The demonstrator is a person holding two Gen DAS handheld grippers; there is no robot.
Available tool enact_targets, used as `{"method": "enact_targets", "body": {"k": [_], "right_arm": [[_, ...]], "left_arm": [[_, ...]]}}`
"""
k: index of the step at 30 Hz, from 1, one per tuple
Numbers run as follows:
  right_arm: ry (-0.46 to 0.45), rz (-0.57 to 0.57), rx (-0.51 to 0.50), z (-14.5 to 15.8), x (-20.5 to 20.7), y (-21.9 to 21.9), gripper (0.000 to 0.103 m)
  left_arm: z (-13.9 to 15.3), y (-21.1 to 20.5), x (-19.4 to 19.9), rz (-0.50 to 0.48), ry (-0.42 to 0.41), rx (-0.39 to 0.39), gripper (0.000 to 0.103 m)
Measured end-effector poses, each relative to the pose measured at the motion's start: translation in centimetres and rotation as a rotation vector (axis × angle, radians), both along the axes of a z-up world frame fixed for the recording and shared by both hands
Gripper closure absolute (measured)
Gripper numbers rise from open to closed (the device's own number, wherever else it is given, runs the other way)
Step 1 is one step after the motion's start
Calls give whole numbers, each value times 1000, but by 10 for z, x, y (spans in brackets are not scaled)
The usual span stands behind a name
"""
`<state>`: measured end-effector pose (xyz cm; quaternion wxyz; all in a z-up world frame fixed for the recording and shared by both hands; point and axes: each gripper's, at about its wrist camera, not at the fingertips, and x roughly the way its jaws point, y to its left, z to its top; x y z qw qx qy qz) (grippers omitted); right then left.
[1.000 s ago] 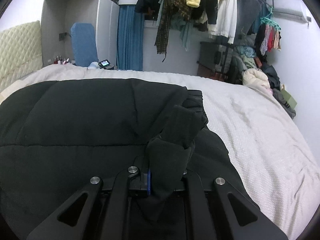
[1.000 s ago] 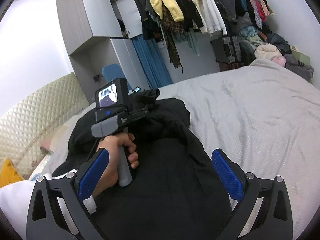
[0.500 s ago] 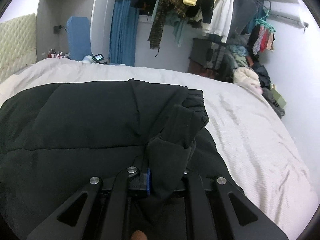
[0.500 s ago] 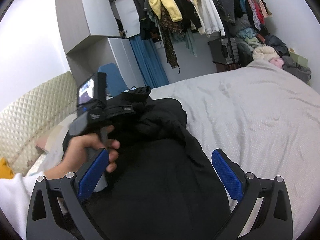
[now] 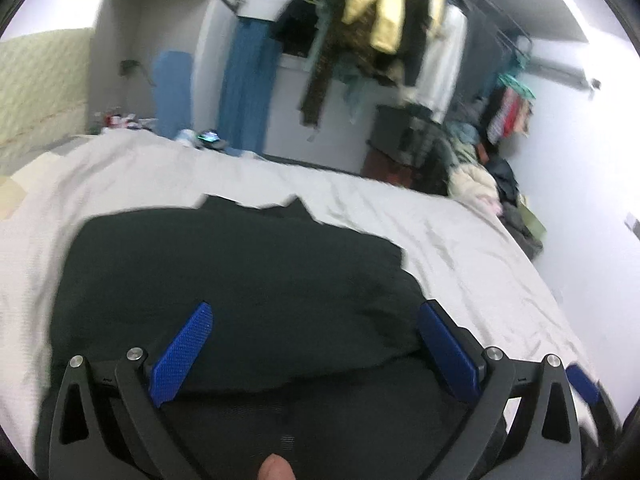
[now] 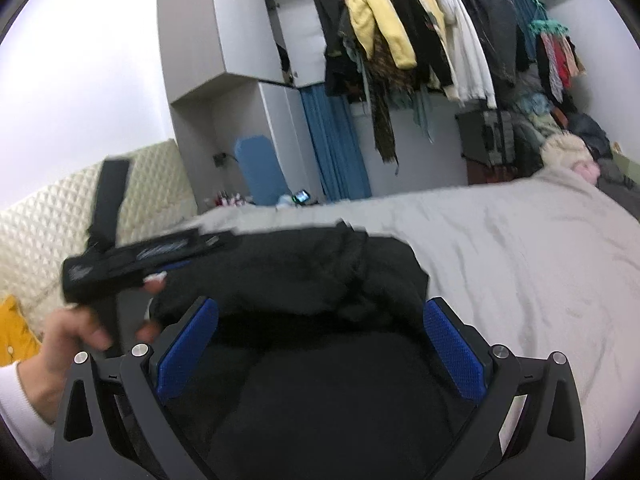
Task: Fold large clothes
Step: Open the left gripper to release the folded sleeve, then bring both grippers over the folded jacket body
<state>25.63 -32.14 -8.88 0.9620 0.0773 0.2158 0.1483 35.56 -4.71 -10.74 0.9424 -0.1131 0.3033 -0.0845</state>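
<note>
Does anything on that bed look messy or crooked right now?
The black jacket on the bed is folded unevenly: its far edge is rumpled and bunched in the right wrist view, and two corners poke out past it in the left wrist view. Beyond the bed, clothes lie heaped.

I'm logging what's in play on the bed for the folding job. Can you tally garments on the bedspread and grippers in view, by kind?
Black garment on the bedspread: 1
Hand-held grippers, left gripper and right gripper: 2
Total: 3
Both grippers' fingers are apart with nothing clamped; the left's are opening.
</note>
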Motion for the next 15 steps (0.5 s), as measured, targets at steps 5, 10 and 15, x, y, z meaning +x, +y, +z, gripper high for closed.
{"method": "enact_targets", "body": {"k": [5,10,15], "right_arm": [[-10,53,-20,22,61,34,0],[42,94,13,9,125,58,0],[121,72,-71,-31,184,83,15]], "left_arm": [[14,69,10,138,7,90,0],[-6,120,40,242,71,116,0],[-52,139,81,260,140,167,0]]}}
